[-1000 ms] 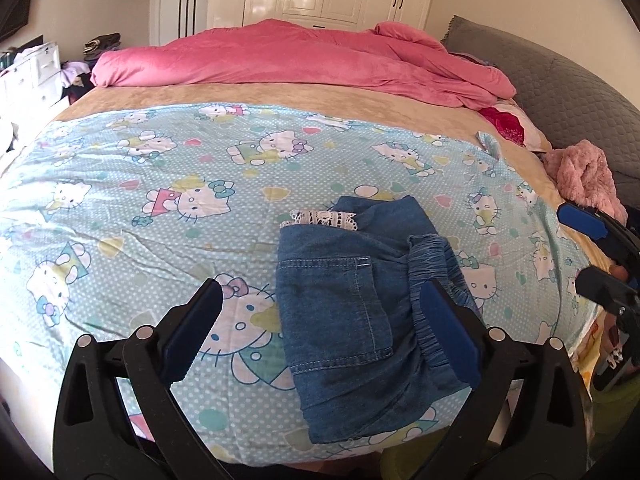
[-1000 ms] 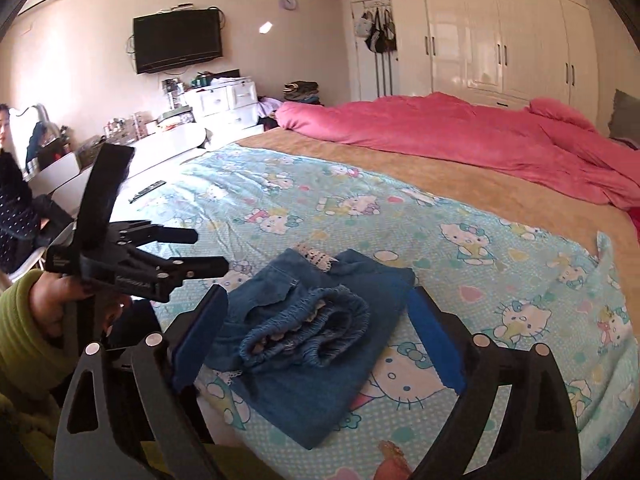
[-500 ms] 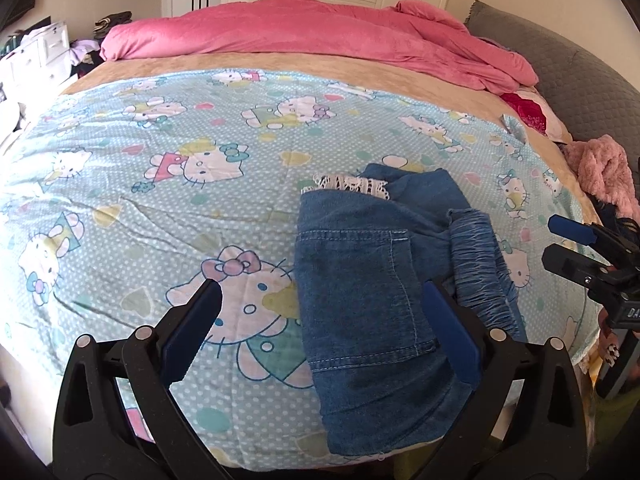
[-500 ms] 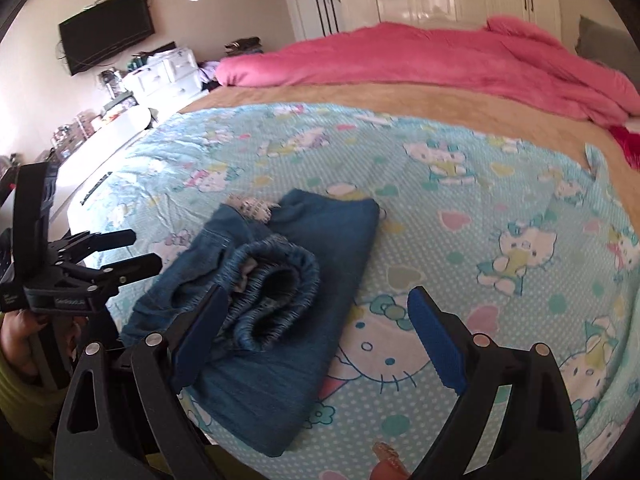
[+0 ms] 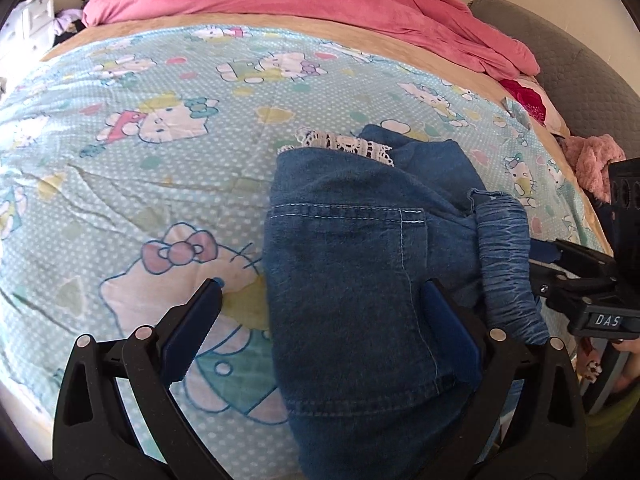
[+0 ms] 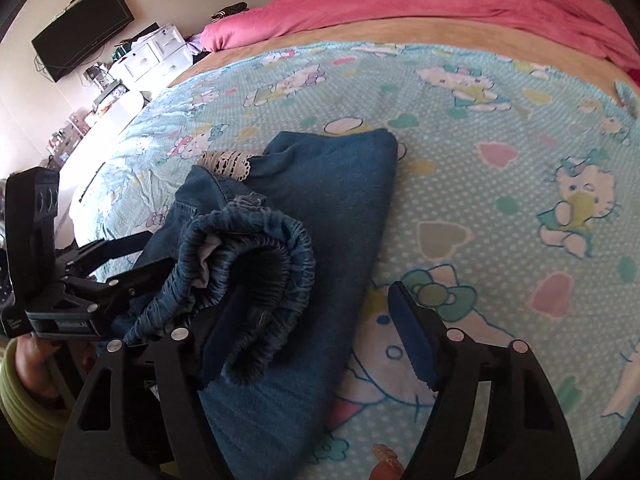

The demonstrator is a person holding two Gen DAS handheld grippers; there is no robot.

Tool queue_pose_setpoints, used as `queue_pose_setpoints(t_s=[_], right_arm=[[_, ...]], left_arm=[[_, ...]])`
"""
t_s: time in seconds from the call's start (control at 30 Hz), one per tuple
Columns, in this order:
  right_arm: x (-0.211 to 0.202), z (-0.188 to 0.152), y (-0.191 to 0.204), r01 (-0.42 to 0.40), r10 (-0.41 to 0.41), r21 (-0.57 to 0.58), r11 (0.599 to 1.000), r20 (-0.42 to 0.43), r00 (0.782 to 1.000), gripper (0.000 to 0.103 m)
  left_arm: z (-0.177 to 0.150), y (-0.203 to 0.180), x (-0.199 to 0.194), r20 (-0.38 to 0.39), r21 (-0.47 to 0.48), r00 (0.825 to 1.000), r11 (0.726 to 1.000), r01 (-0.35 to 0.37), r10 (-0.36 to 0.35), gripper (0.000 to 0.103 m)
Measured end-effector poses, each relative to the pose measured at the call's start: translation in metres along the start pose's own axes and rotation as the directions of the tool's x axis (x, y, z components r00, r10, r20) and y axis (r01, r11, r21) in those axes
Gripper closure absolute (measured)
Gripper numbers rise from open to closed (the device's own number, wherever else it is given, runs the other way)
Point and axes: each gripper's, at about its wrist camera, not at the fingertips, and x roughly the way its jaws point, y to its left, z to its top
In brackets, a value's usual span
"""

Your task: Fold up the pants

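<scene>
Now the pants (image 5: 360, 280) lie partly folded near the bed's (image 5: 140, 160) front edge, both claws spread wide and holding nothing: left claw (image 5: 320, 332) over the pocket side, right claw (image 6: 316, 332) around the puffed waistband (image 6: 256, 264). Probably next: pinch and flatten that waistband.

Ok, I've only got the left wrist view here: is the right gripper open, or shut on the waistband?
Observer: Open. The right gripper has its jaws wide apart and holds nothing.
Operator: Where do its fingers sit?
Observer: Its left finger lies against the bunched waistband; the other is over bare bedsheet.
Operator: How does the waistband lie?
Observer: Curled into an open loop, with pale lining showing inside.
</scene>
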Motion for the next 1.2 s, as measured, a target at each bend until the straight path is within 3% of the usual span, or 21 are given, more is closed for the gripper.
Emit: queue_pose_setpoints(t_s=[0.13, 0.2, 0.27, 0.3, 0.33, 0.4, 0.67, 1.2], right_arm=[[0.01, 0.006, -0.002, -0.033, 0.033, 0.002, 0.999, 0.009, 0.999, 0.027], [0.012, 0.008, -0.002, -0.033, 0.034, -0.012, 0.999, 0.017, 0.999, 0.028], [0.013, 0.01, 0.001, -0.036, 0.037, -0.037, 0.999, 0.021, 0.999, 0.043], [0.013, 0.012, 0.003, -0.071, 0.072, -0.054, 0.996, 0.025, 0.997, 0.07], [0.012, 0.013, 0.005, -0.093, 0.095, -0.057, 0.994, 0.025, 0.995, 0.078], [0.008, 0.016, 0.009, -0.088, 0.092, -0.071, 0.994, 0.043, 0.995, 0.082], [-0.006, 0.04, 0.02, -0.105, 0.122, -0.126, 0.986, 0.134, 0.983, 0.084], [0.004, 0.097, 0.015, -0.019, 0.049, -0.153, 0.988, 0.196, 0.979, 0.082]], left_arm=[[0.003, -0.007, 0.005, 0.008, 0.006, 1.0, 1.0, 0.031, -0.031, 0.016], [0.003, -0.01, 0.007, 0.003, 0.014, 0.999, 0.999, 0.044, -0.044, 0.029], [0.003, -0.014, 0.008, 0.002, 0.023, 0.999, 0.999, 0.038, -0.038, 0.034], [0.004, -0.015, 0.007, 0.005, 0.026, 0.999, 0.999, 0.04, -0.04, 0.039], [0.005, -0.016, 0.006, 0.01, 0.026, 0.999, 0.999, 0.041, -0.041, 0.04], [0.008, -0.02, 0.004, 0.017, 0.038, 0.999, 0.999, 0.031, -0.031, 0.045], [0.029, -0.017, -0.004, 0.049, 0.01, 0.997, 0.999, 0.051, -0.052, 0.051], [0.088, -0.014, 0.0, 0.142, 0.028, 0.99, 0.999, 0.015, -0.019, 0.052]])
